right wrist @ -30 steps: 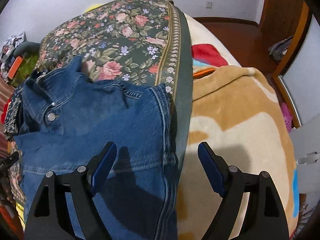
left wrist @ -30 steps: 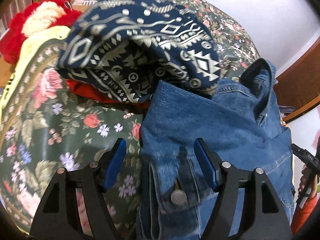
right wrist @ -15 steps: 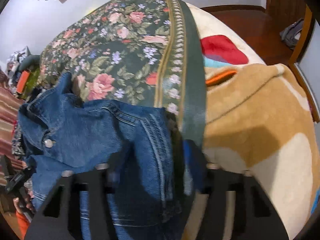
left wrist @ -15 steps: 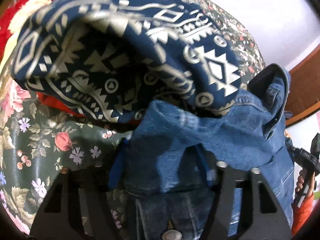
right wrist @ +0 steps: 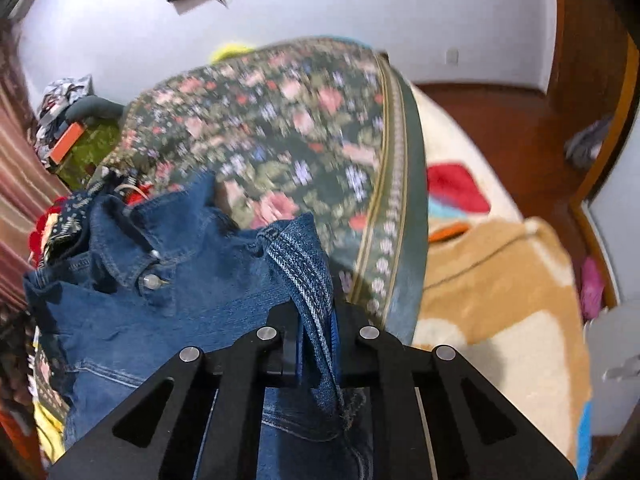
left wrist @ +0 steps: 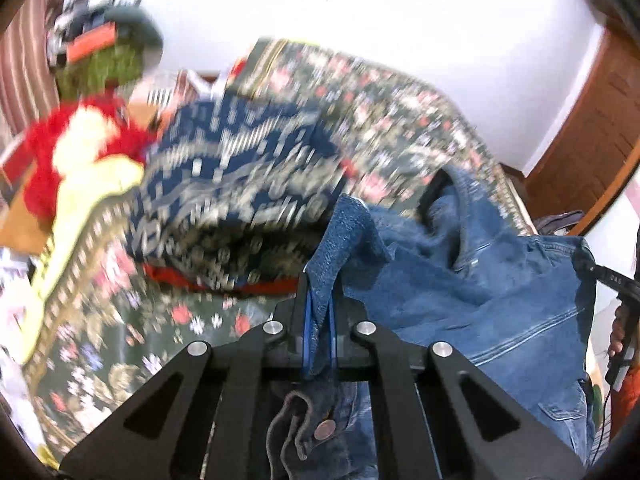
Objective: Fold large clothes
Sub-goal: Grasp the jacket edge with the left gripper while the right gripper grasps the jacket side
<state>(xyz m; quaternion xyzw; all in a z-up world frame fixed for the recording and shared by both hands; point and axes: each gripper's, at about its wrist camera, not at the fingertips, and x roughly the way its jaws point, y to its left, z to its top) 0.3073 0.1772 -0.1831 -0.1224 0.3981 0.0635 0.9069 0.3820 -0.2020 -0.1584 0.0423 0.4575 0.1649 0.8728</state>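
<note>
Both the left gripper [left wrist: 319, 326] and the right gripper [right wrist: 316, 334] have their jaws clenched on folds of the denim jacket [right wrist: 168, 292], lifted over a bed's floral cover [right wrist: 304, 152] (blurred). A tan blanket [right wrist: 500, 292] lies alongside; white walls [right wrist: 320, 4], wooden floor [right wrist: 516, 120].

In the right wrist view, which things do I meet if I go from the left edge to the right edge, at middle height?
Denim jacket → right gripper, shut on the jacket's edge → floral bedspread with its dark green border → tan and cream blanket.
</note>
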